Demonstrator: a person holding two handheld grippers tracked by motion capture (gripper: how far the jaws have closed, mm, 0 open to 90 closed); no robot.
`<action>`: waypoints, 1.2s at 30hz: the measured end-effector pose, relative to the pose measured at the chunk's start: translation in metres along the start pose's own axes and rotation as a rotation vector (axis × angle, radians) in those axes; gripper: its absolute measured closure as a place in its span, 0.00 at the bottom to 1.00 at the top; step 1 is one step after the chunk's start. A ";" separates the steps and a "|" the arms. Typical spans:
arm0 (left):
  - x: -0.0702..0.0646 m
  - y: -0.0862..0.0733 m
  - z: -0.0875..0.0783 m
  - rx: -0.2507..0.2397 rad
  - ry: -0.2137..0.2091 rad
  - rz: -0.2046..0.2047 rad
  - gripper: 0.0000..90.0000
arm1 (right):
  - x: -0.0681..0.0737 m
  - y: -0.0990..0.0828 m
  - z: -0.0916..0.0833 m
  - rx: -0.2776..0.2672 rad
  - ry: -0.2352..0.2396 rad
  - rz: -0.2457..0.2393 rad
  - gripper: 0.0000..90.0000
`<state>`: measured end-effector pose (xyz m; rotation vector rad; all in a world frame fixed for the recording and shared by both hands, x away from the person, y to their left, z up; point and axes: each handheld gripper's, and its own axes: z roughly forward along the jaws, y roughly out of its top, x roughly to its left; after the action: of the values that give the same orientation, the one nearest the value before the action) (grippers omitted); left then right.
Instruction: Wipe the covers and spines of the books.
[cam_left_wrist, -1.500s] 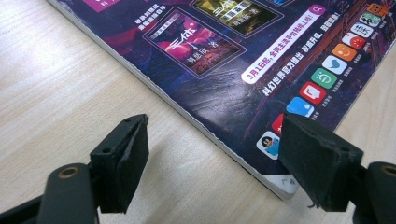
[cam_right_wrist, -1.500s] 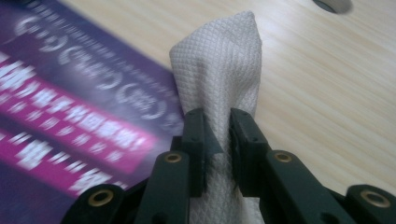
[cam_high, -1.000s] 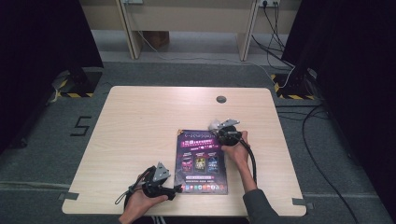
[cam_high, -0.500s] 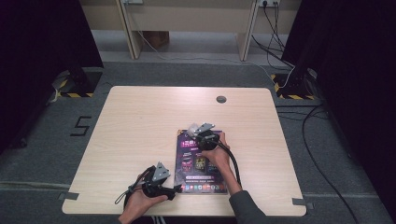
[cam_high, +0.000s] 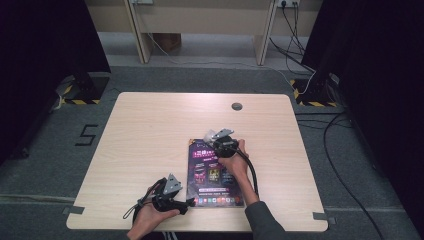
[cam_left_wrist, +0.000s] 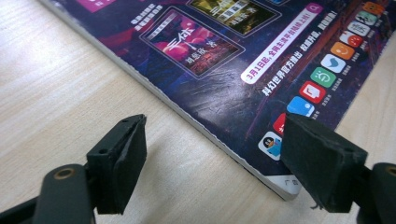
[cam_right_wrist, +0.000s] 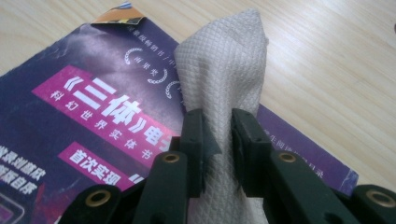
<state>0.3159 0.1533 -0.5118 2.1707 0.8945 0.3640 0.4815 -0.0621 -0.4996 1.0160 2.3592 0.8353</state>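
Wiping has only reached the magazine's (cam_high: 215, 172) 12 o'clock end: your right gripper (cam_right_wrist: 217, 135) pinches the white cloth (cam_right_wrist: 224, 70) there, while your left gripper (cam_left_wrist: 215, 163), jaws wide, brackets its 7 o'clock corner on the counter (cam_high: 150, 130); the lower cover remains.

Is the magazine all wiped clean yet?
Not yet, it seems. The right claw has the cloth pinched and resting on the top end of the magazine. The left claw is open at the bottom corner, not gripping it. The rest of the cover, down to the near edge, probably waits for wiping.
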 end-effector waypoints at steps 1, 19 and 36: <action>-0.001 0.000 0.000 0.001 -0.003 0.004 0.24 | 0.001 0.001 0.001 -0.003 -0.001 0.003 0.84; 0.000 0.001 0.001 0.011 -0.019 0.001 0.24 | 0.049 0.029 0.017 -0.013 0.093 -0.077 0.83; 0.000 0.001 0.000 0.010 -0.022 -0.004 0.25 | 0.043 0.040 0.026 -0.020 0.108 -0.019 0.85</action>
<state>0.3169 0.1529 -0.5115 2.1773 0.8902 0.3344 0.4896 0.0018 -0.4978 0.9616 2.4418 0.9261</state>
